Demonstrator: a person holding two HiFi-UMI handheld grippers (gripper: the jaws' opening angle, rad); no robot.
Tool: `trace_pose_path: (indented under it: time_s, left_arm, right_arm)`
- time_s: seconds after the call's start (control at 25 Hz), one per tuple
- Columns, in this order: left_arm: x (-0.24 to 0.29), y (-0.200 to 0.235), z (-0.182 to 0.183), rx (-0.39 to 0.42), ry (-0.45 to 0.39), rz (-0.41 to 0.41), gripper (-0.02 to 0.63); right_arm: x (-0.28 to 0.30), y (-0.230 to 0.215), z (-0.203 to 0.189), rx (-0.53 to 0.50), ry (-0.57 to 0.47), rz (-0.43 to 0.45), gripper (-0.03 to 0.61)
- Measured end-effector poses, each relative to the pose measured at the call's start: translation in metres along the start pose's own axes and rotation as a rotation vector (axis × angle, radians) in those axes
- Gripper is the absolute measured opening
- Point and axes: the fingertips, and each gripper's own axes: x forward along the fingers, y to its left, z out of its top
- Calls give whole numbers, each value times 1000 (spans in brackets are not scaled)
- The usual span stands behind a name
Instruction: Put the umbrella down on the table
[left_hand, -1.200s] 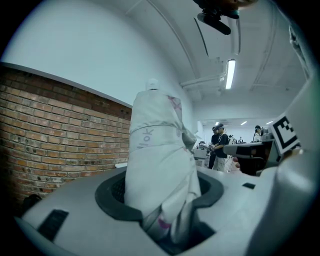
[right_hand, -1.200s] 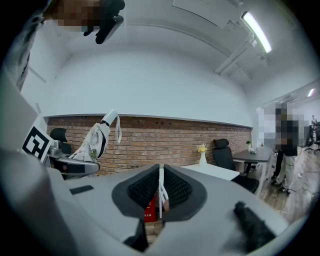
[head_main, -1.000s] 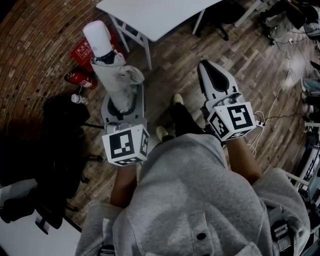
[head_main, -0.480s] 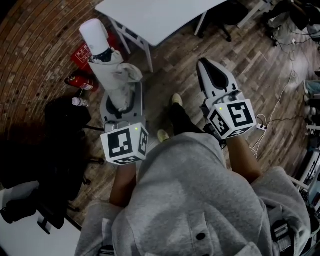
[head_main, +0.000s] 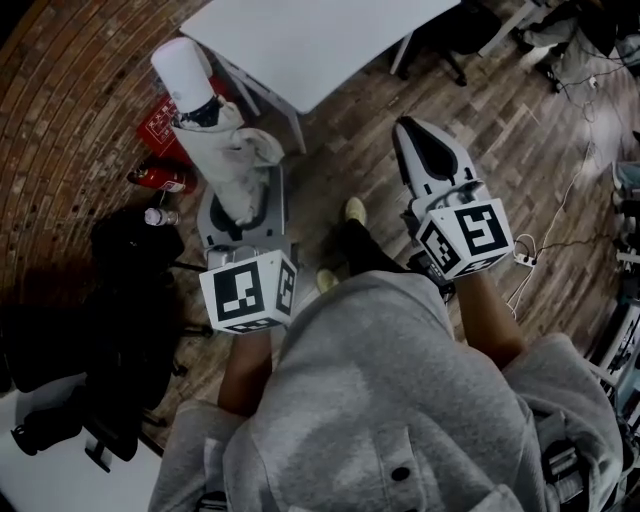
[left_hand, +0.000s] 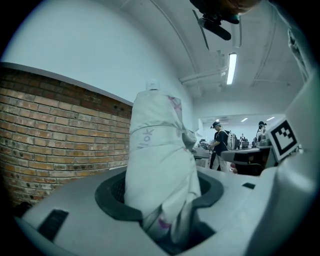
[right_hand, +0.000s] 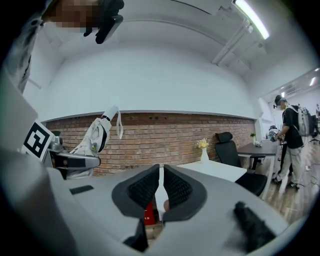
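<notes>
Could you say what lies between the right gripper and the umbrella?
Between the umbrella and right gripper: wooden floor and a shoe, in the head view.

Scene is viewed steeply downward from overhead by head cam, w/ table (head_main: 320, 40) at frame top, while each gripper cam is aimed approx. level along its own jaws at v. close range, umbrella (left_hand: 155, 150) & brick wall (left_hand: 50, 125) being shared by both.

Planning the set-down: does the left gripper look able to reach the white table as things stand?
Probably yes: the left gripper, shut on the folded white fabric umbrella, is near the white rectangular table, with only wooden floor between.
</notes>
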Motion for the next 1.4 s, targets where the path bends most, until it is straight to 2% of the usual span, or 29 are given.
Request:
trace_pose_path:
  time_s: [0.52, 1.04, 1.24, 1.4]
  left_arm:
    - [93, 3, 13, 1, 17, 25, 259]
    - [143, -2, 26, 7, 22, 77, 259]
    - [175, -21, 36, 20, 38, 106, 259]
    - [178, -21, 37, 22, 29, 120, 259]
  right_arm:
    - [74, -65, 5, 11, 17, 6, 40]
    - [114, -108, 16, 20, 11, 48, 40]
    - [132, -143, 23, 40, 12, 81, 40]
    - [137, -145, 25, 35, 0, 96, 40]
